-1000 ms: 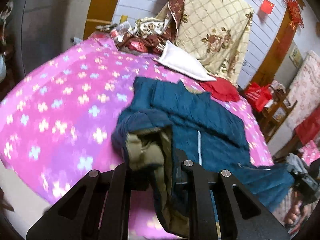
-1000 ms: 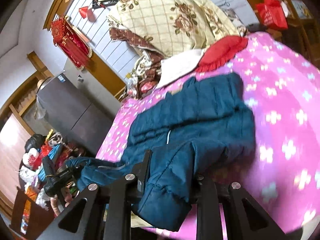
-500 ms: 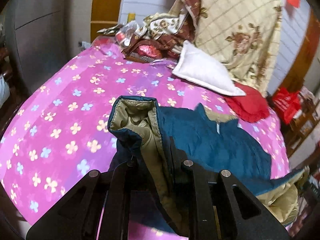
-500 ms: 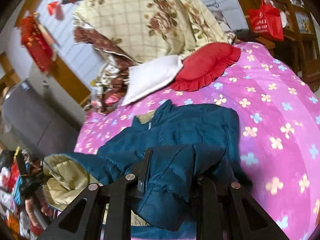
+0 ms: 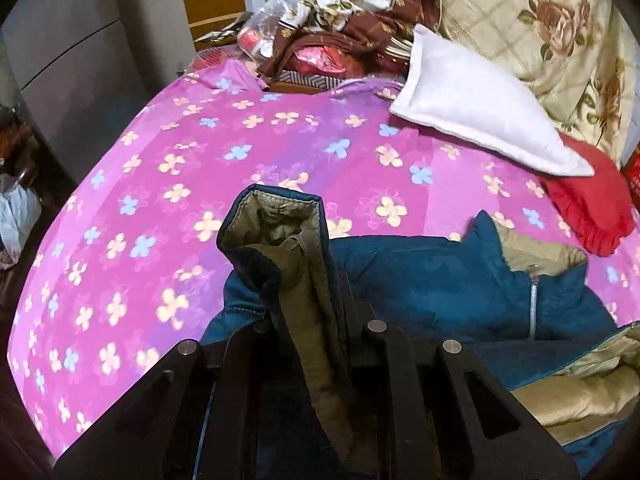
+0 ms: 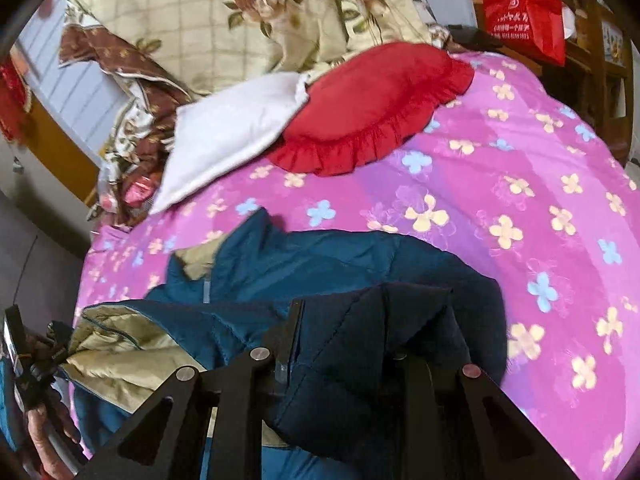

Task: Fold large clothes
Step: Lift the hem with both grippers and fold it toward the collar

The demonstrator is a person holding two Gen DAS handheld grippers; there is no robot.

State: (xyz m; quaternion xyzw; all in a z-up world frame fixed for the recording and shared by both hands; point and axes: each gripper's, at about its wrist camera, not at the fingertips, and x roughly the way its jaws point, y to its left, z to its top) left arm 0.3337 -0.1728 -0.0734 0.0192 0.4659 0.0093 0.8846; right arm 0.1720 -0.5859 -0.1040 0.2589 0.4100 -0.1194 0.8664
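A dark teal padded jacket (image 5: 432, 276) with an olive-tan lining lies on the pink flowered bedspread (image 5: 160, 184). My left gripper (image 5: 316, 328) is shut on a hem corner of the jacket, whose tan lining stands up between the jaws. In the right wrist view the jacket (image 6: 320, 256) spreads ahead with its collar and zip toward the pillows. My right gripper (image 6: 344, 344) is shut on a thick quilted fold of the jacket. The lifted lower part hangs over the body, lining showing at the left.
A white pillow (image 5: 472, 108) and a red frilled cushion (image 6: 372, 108) lie at the head of the bed, backed by a floral quilt (image 6: 248, 12) and a heap of cloth and bags (image 5: 328, 40). A grey cabinet (image 5: 64, 52) stands left; a red bag (image 6: 524, 16) hangs right.
Both grippers carried the jacket's lower edge forward toward the pillows and a little down. The hem now lies over the jacket's body, and the pillows look much nearer.
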